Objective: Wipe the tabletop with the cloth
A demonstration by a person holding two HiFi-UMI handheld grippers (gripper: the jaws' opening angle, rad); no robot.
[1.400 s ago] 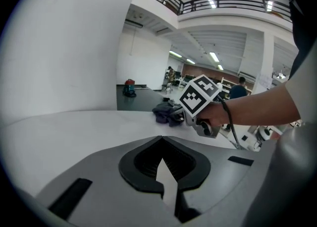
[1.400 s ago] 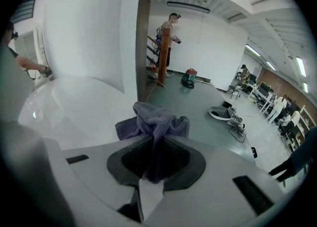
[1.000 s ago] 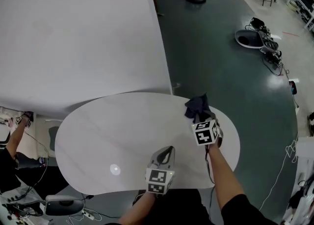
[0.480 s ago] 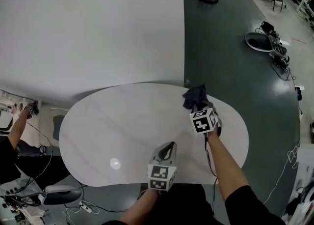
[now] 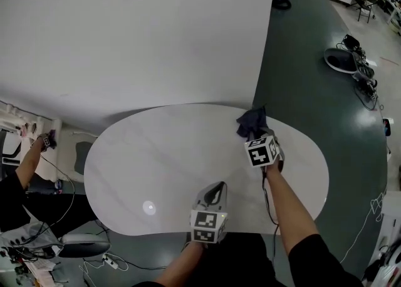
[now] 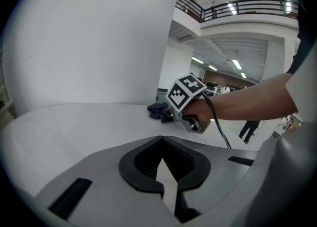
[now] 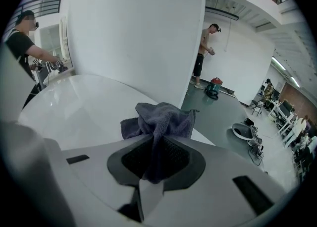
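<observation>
Your right hand-held gripper (image 7: 154,165) is clamped on the dark cloth (image 7: 159,120). The cloth bunches out in front of the jaws and lies on the white oval tabletop (image 5: 156,154), near its far edge on the right side. Your left hand-held gripper (image 6: 164,174) has its jaws together with nothing between them. It is over the near edge, apart from the cloth.
</observation>
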